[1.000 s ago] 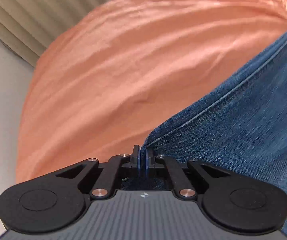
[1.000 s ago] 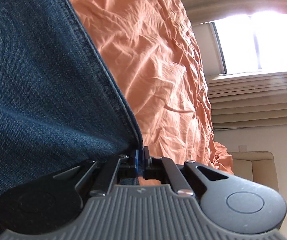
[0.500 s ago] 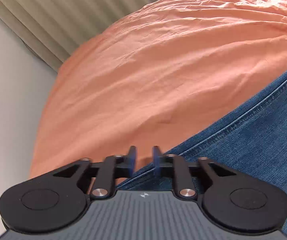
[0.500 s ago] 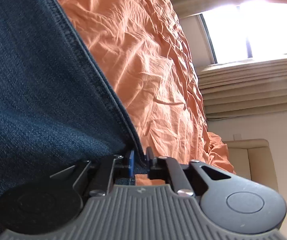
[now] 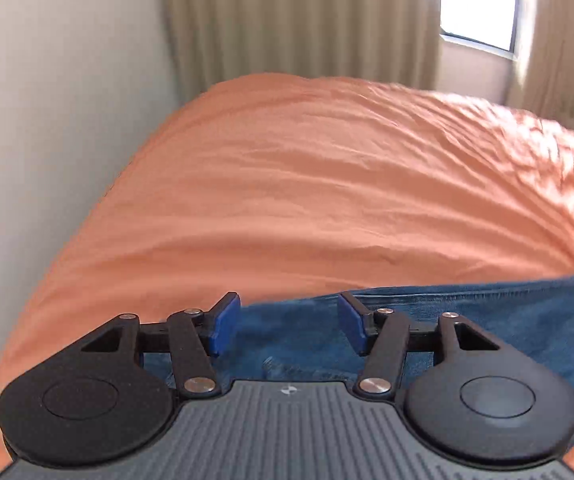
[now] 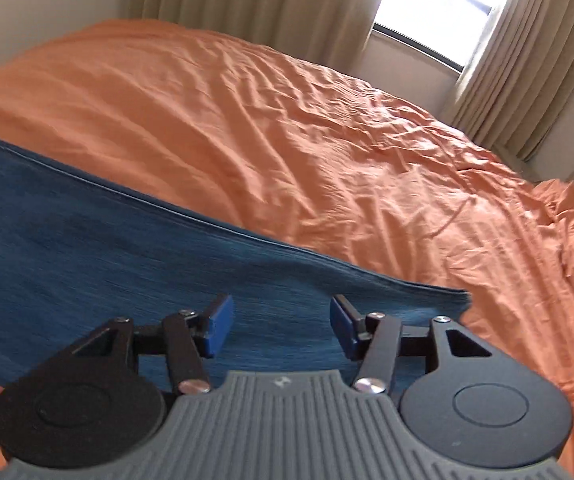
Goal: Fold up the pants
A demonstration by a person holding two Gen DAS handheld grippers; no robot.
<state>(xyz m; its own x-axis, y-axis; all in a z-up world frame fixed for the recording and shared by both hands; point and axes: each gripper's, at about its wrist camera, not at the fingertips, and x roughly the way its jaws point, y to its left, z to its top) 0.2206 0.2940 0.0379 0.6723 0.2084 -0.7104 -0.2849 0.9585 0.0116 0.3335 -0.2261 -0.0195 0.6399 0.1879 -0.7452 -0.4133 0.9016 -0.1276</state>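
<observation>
Blue denim pants [image 5: 487, 320] lie flat on an orange bedsheet [image 5: 327, 200]. In the left wrist view my left gripper [image 5: 289, 324] hovers above the pants' far edge, its jaws opening, blue pads apart with nothing gripped between them. In the right wrist view the pants [image 6: 107, 240] stretch from the left to a corner at the right. My right gripper [image 6: 281, 326] hangs over that end, jaws opening too, holding nothing. The denim shows only behind the gaps.
The orange sheet [image 6: 367, 140] covers the whole bed, wrinkled toward the right. A pale wall [image 5: 47, 100] runs along the bed's left side. Beige curtains [image 5: 287, 20] and a bright window [image 6: 447, 8] stand behind the bed.
Both grippers let go of the pants' edge, opened their jaws and rose away from the denim. Both views rolled to level, so the bed and window now show.
</observation>
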